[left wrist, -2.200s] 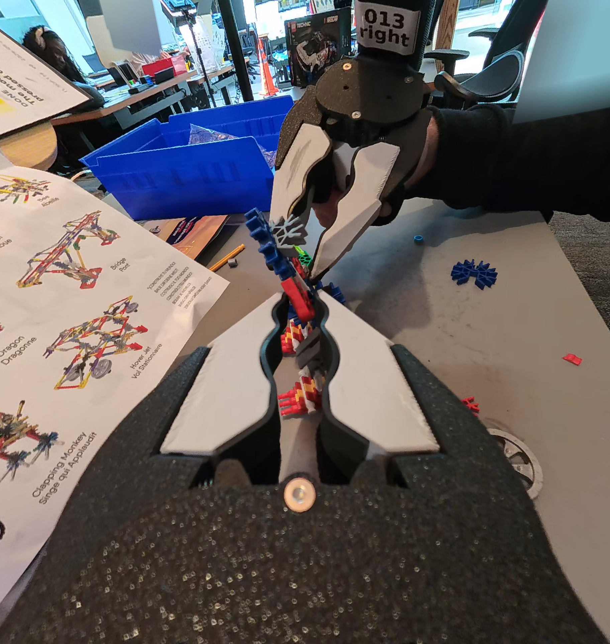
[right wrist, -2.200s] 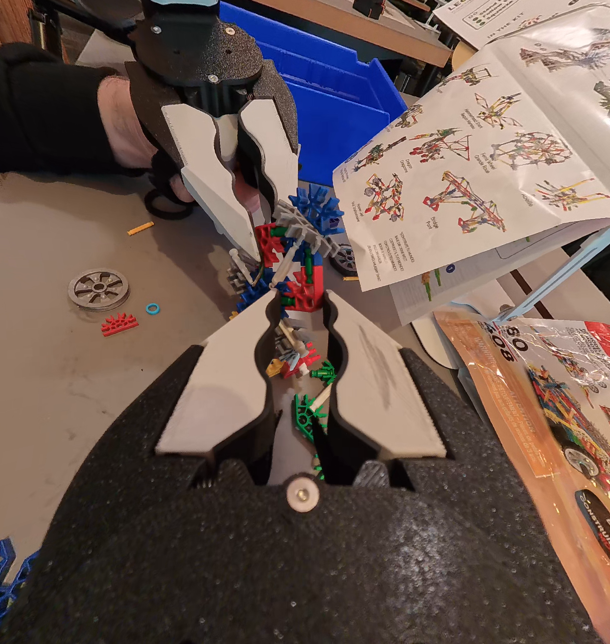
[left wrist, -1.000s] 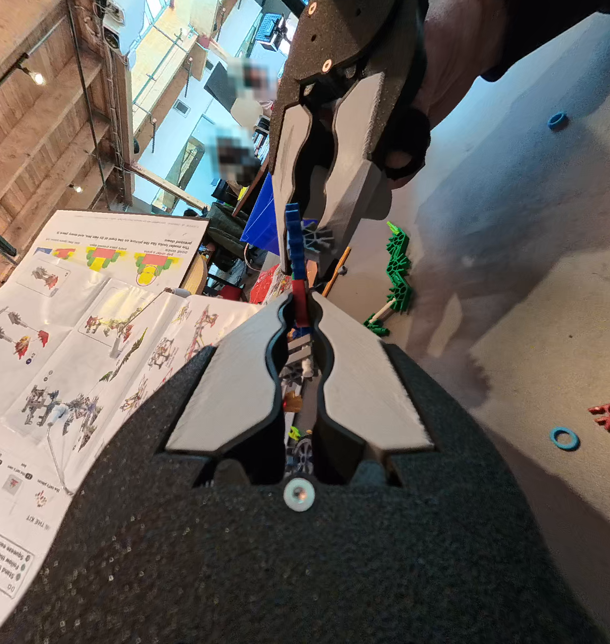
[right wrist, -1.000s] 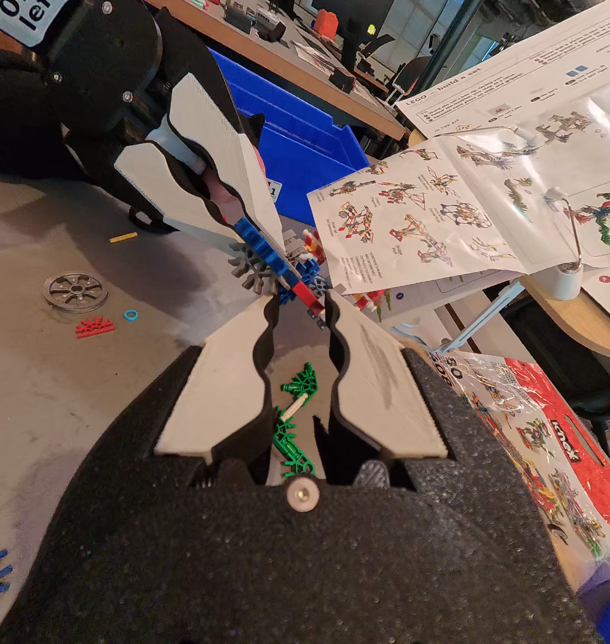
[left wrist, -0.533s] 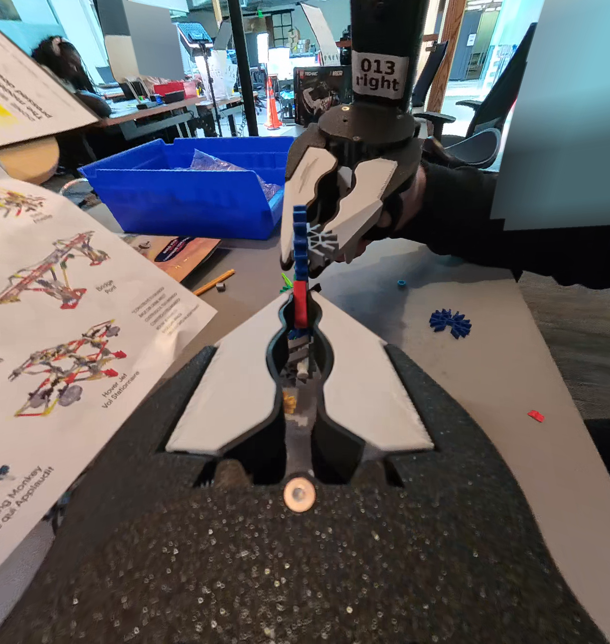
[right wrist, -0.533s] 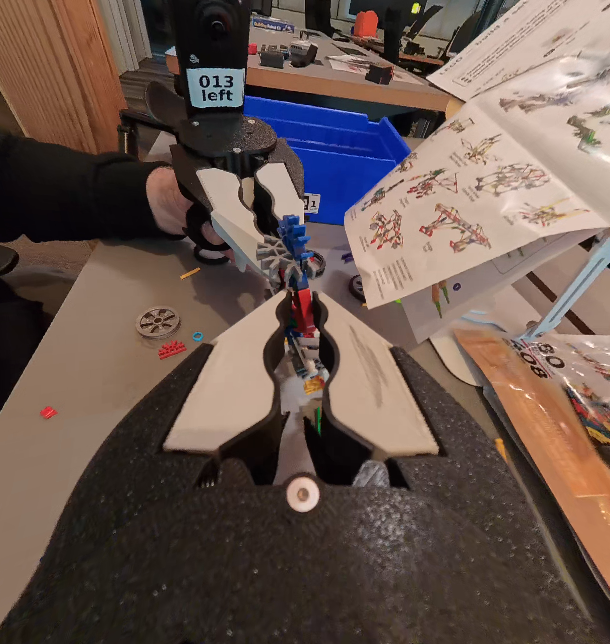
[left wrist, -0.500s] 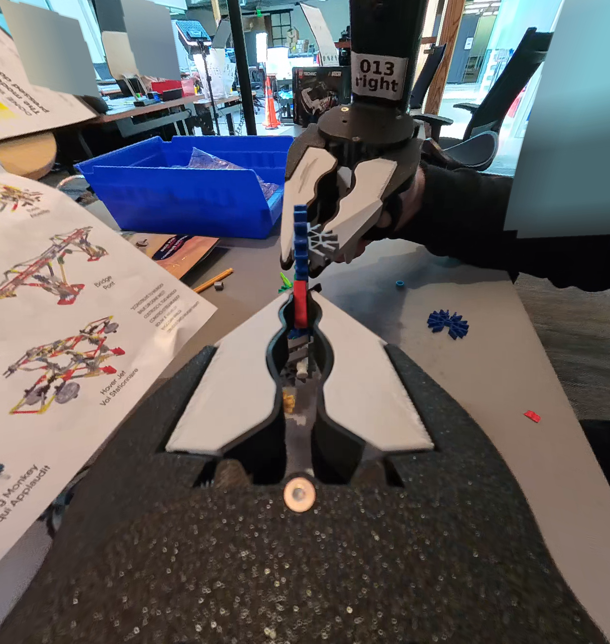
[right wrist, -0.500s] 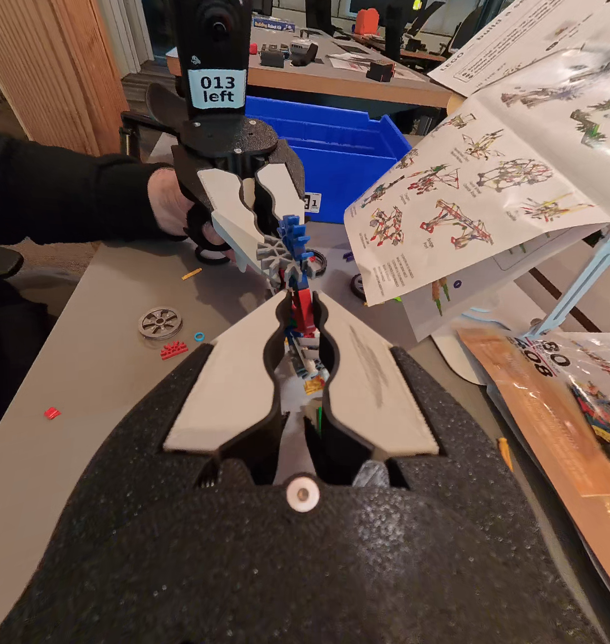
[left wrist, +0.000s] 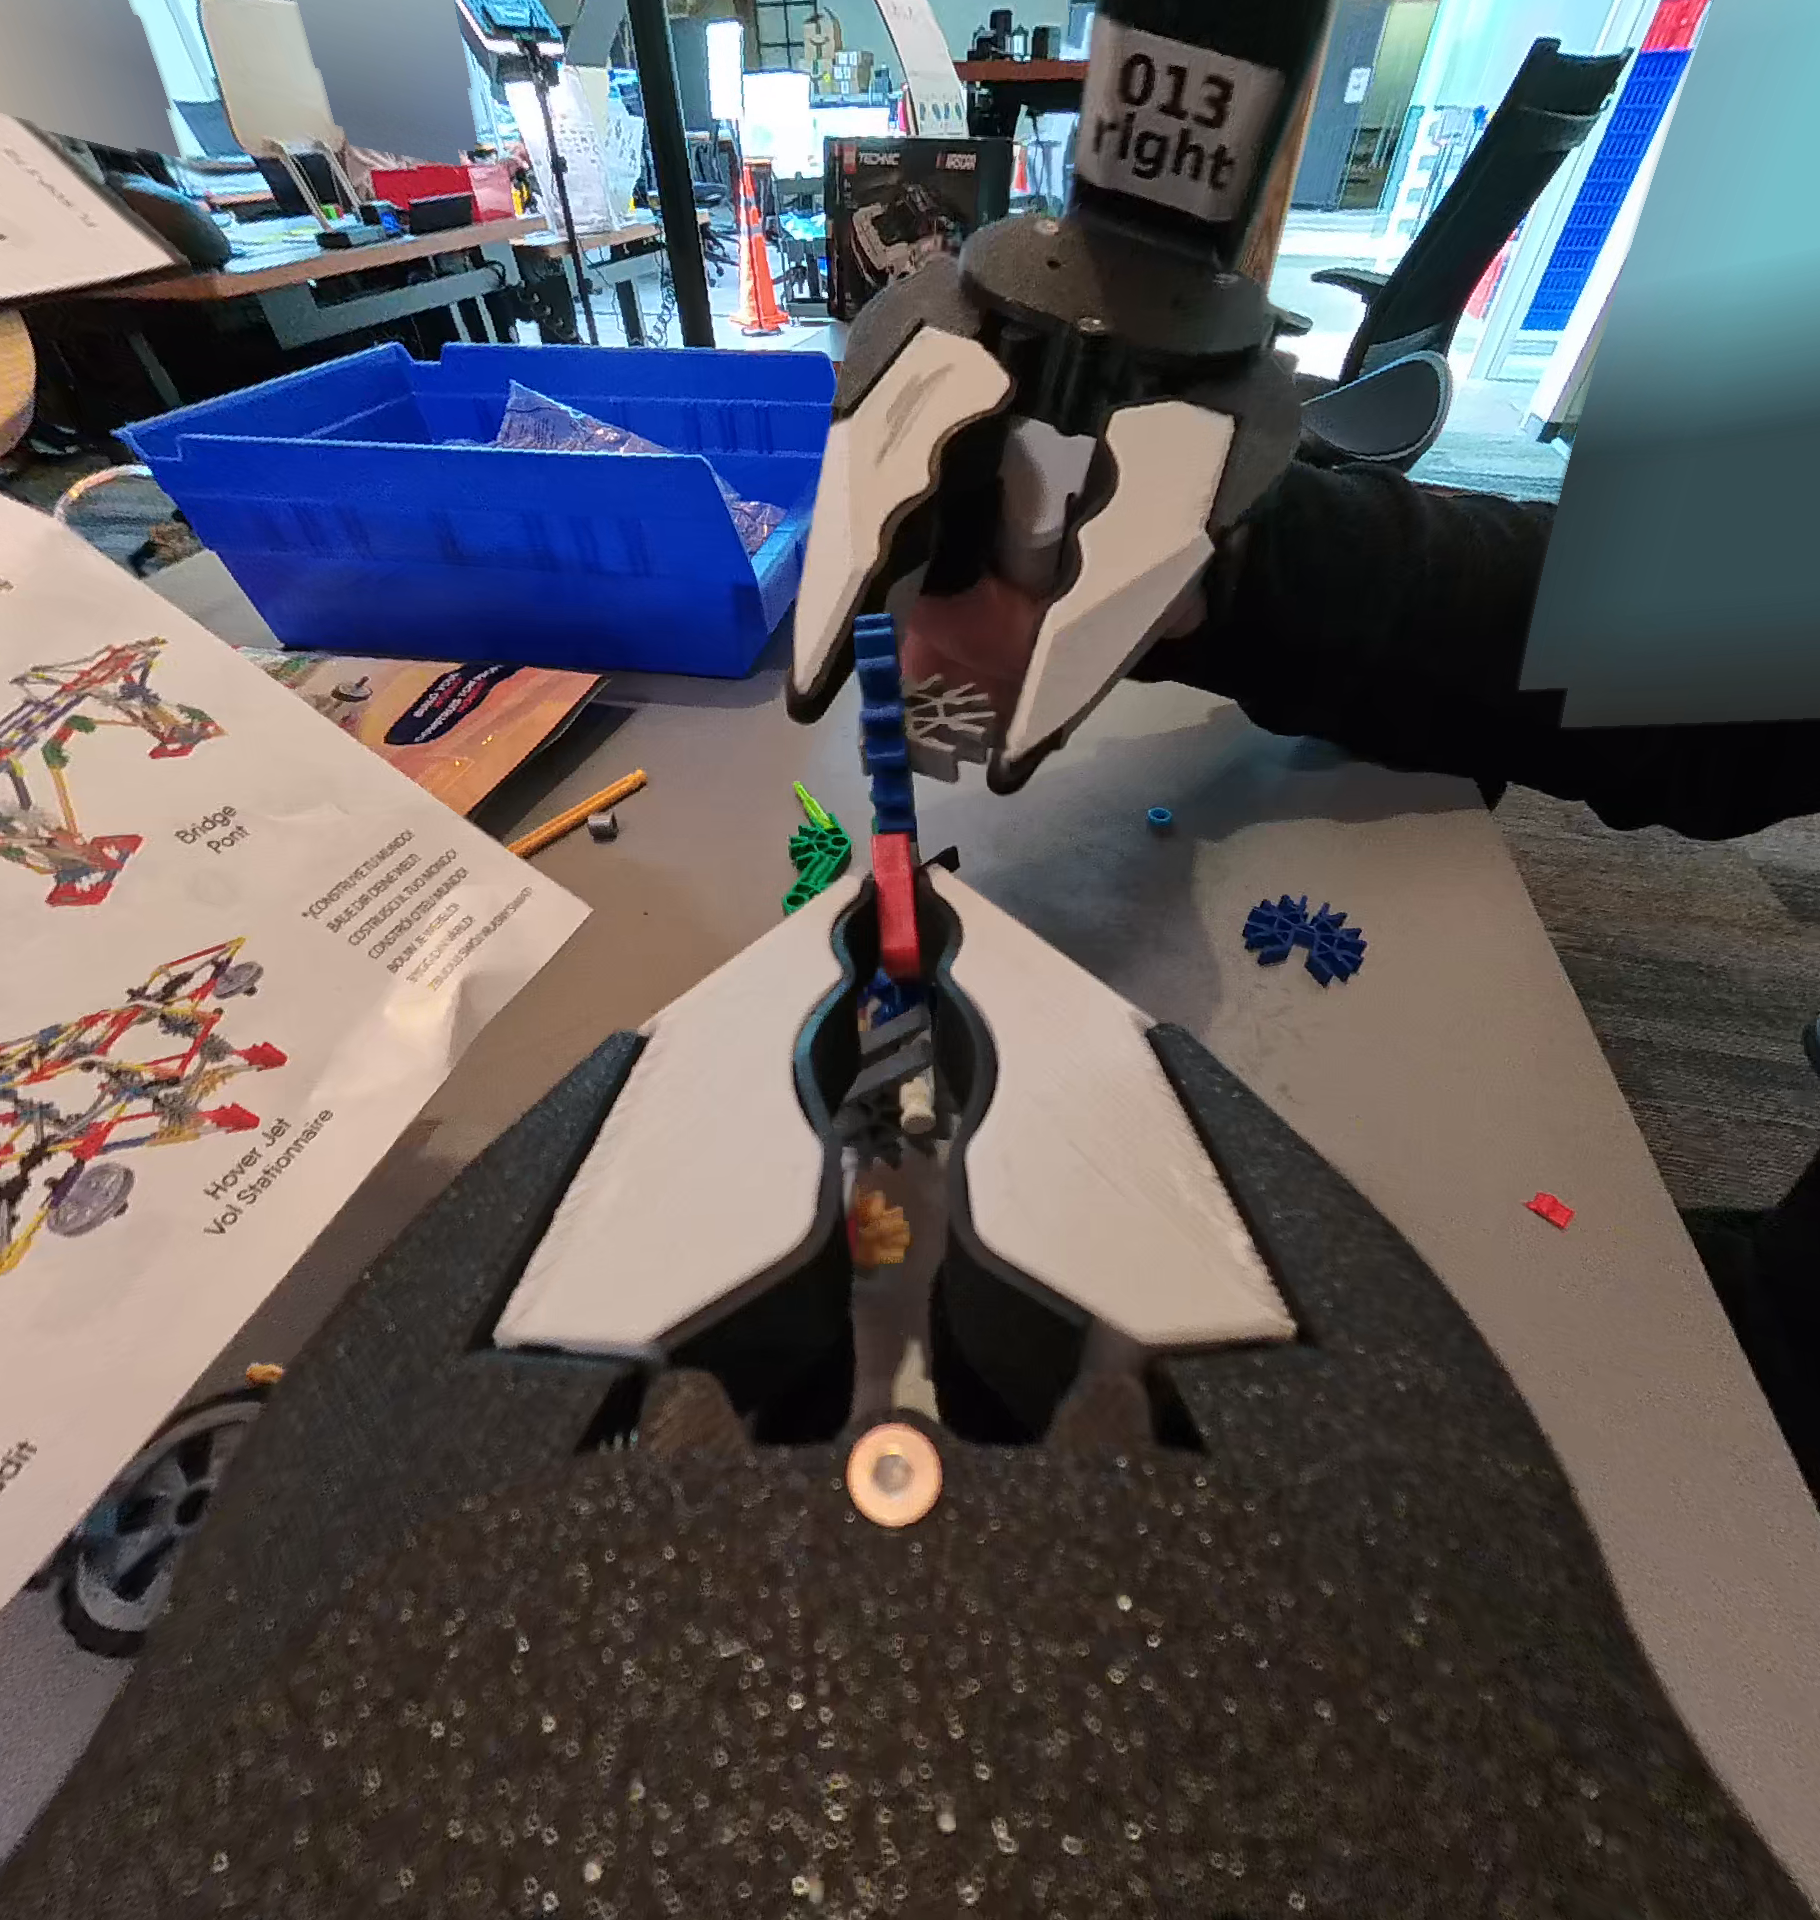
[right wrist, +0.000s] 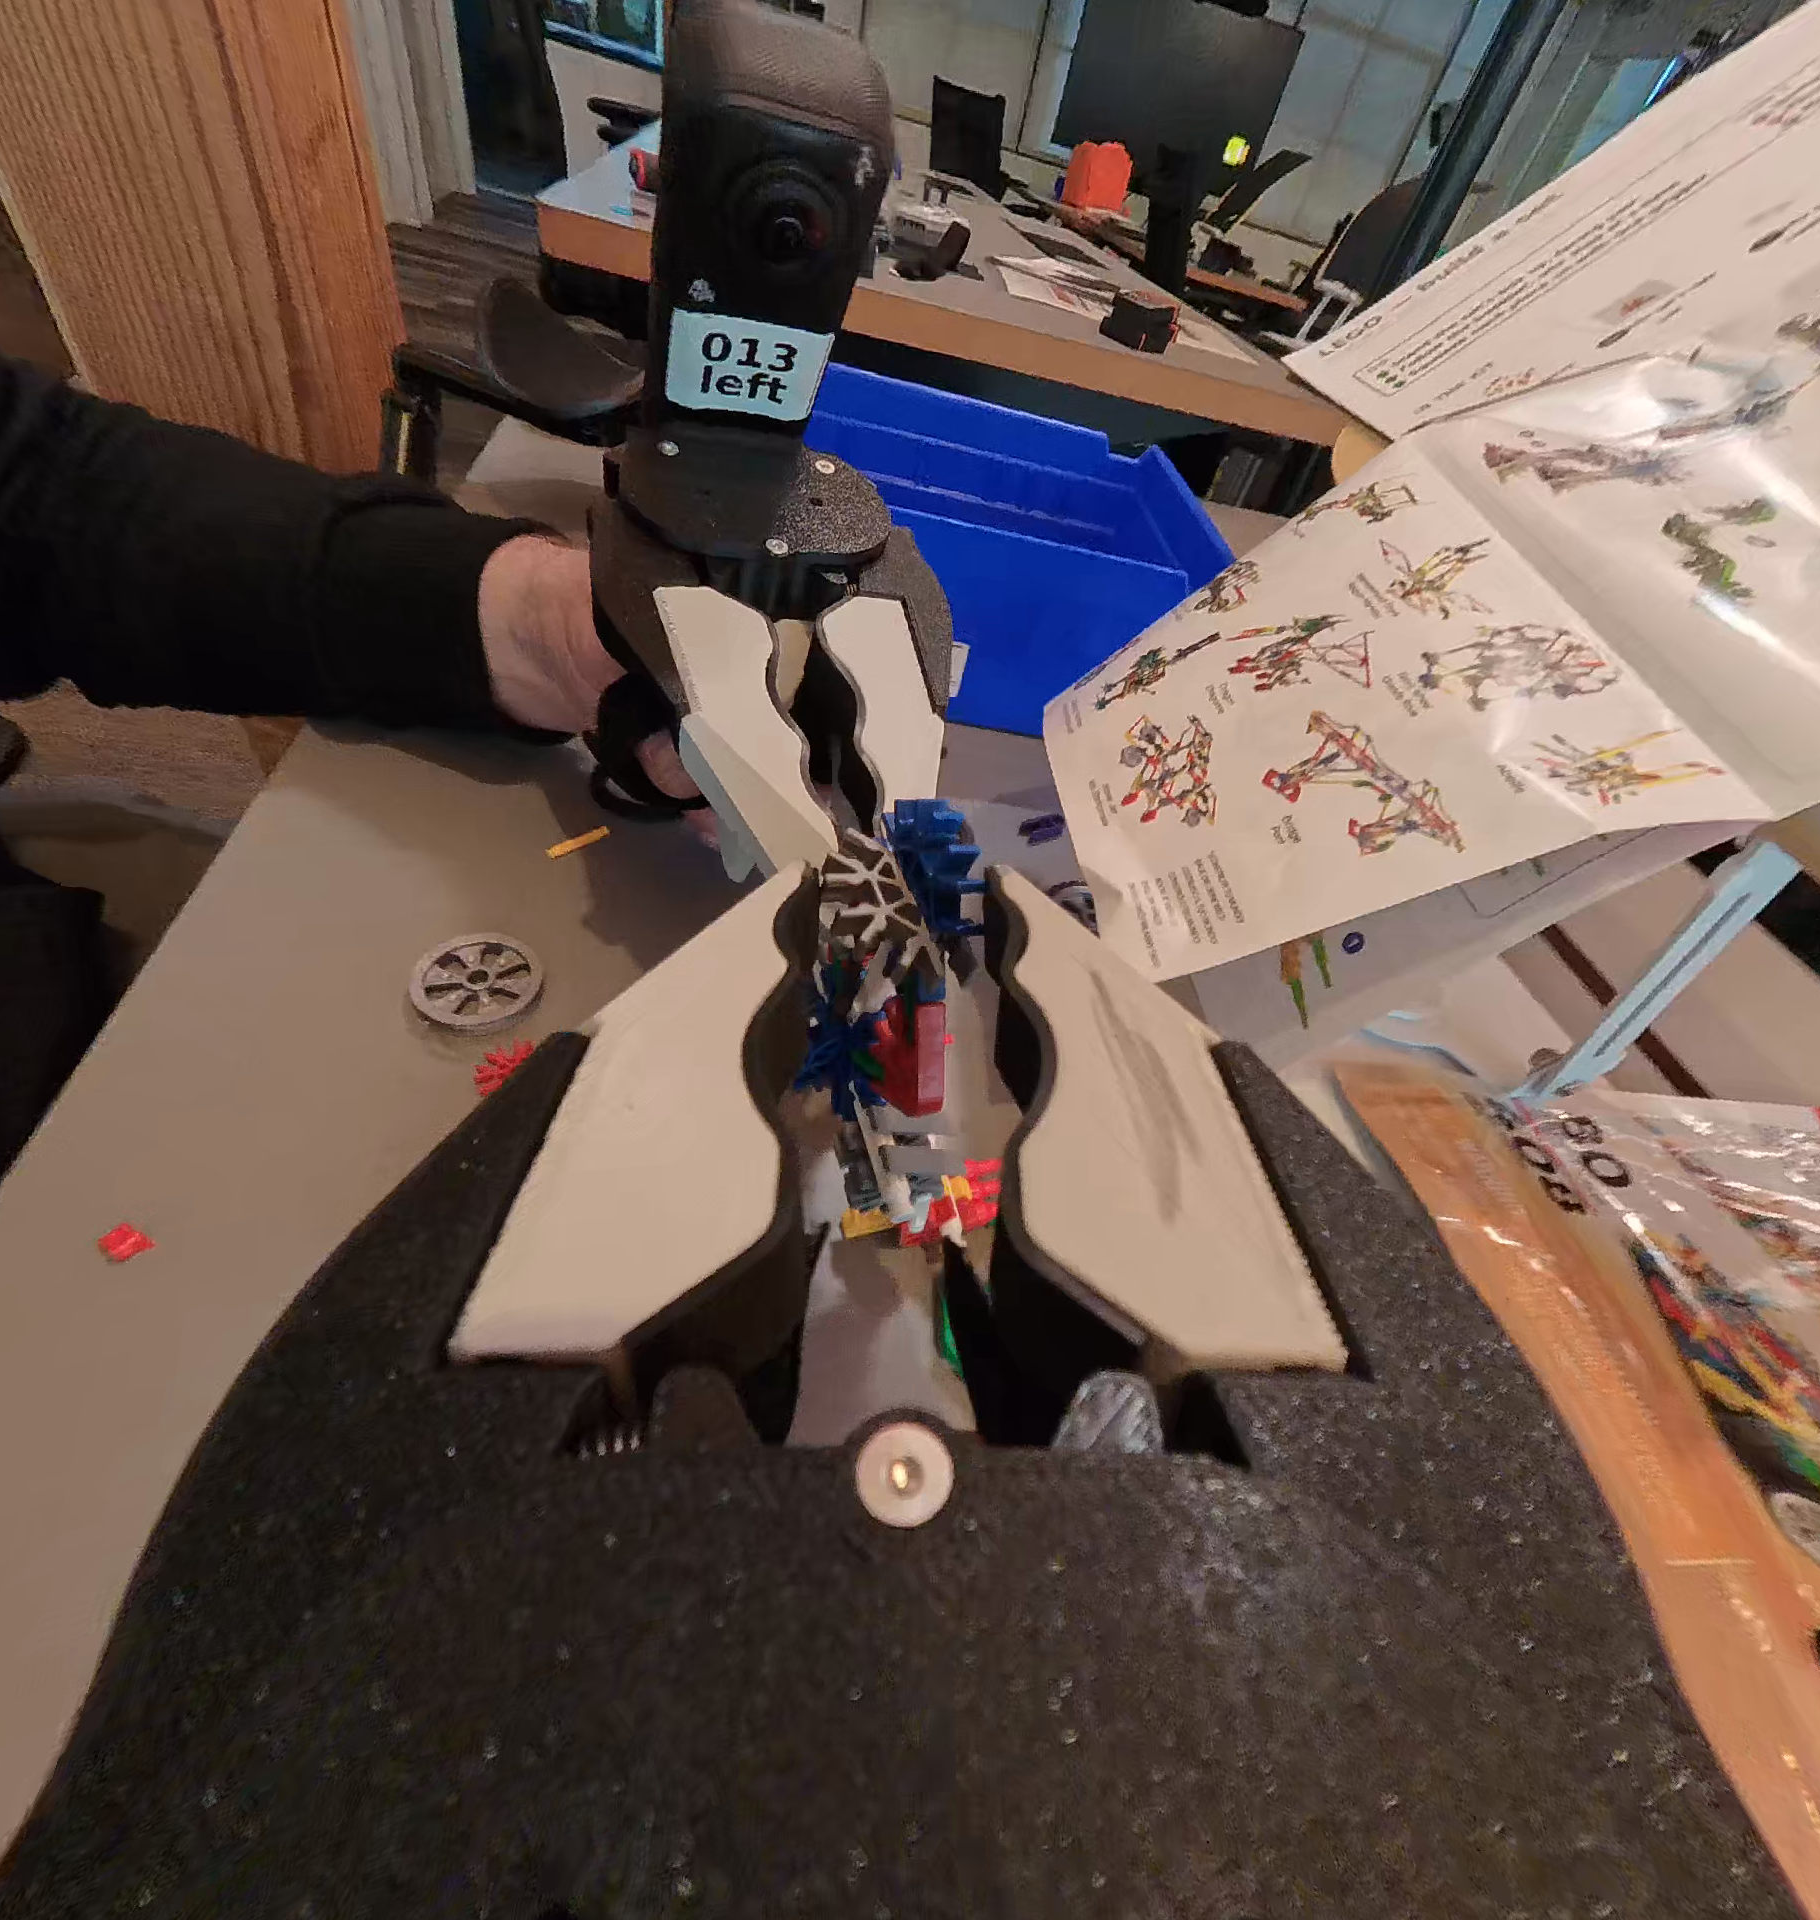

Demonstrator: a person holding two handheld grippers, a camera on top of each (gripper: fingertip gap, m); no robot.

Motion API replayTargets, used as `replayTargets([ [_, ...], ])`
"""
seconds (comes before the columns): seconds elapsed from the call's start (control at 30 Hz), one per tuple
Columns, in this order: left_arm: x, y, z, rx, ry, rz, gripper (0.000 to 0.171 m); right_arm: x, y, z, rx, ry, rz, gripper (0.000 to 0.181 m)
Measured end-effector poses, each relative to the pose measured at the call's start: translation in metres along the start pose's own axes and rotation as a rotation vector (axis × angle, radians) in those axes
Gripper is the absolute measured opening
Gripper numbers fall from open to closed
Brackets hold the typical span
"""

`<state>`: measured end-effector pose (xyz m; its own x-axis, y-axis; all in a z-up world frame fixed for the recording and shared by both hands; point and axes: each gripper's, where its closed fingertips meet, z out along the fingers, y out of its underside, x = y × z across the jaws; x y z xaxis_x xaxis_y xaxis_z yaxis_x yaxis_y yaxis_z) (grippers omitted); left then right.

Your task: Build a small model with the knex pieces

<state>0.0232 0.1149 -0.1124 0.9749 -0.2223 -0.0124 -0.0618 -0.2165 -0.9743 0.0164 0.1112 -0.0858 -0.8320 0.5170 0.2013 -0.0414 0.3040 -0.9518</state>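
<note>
We see the left gripper clamped on a toy model; the right gripper stands open around its grey snowflake piece.

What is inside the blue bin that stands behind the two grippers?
The blue bin holds a clear plastic bag leaning against its back wall. What the bag contains cannot be made out, and the bin's front wall hides its floor.
</note>
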Motion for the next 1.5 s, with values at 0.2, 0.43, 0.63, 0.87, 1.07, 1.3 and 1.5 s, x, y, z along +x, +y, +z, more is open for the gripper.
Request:
replayTargets([
  [0.2,-0.001,-0.003,-0.001,0.01,-0.03,0.05,0.004,0.002,0.001,0.0,0.017,-0.048,0.137,0.03],
  [0.43,0.004,-0.003,0.001,0.007,-0.012,0.07,0.008,0.001,-0.002,-0.001,0.041,-0.09,0.227,0.03],
  [0.63,-0.005,-0.004,-0.002,0.022,-0.021,-0.017,0.004,0.009,-0.002,-0.002,0.077,-0.083,0.307,0.032],
  [0.87,-0.008,-0.005,-0.003,0.039,-0.019,-0.058,0.003,0.01,0.003,-0.003,0.007,0.04,0.008,0.039],
  [1.07,-0.011,-0.005,-0.004,0.049,-0.014,-0.092,0.003,0.014,-0.003,-0.003,0.0,0.158,-0.187,0.038],
  [1.3,-0.008,-0.006,-0.001,0.055,0.001,-0.082,0.003,0.012,0.005,0.006,-0.059,0.179,-0.226,0.034],
  [1.5,-0.004,-0.005,-0.001,0.047,0.012,-0.04,0.003,0.006,0.013,0.008,-0.058,0.055,-0.02,0.037],
])
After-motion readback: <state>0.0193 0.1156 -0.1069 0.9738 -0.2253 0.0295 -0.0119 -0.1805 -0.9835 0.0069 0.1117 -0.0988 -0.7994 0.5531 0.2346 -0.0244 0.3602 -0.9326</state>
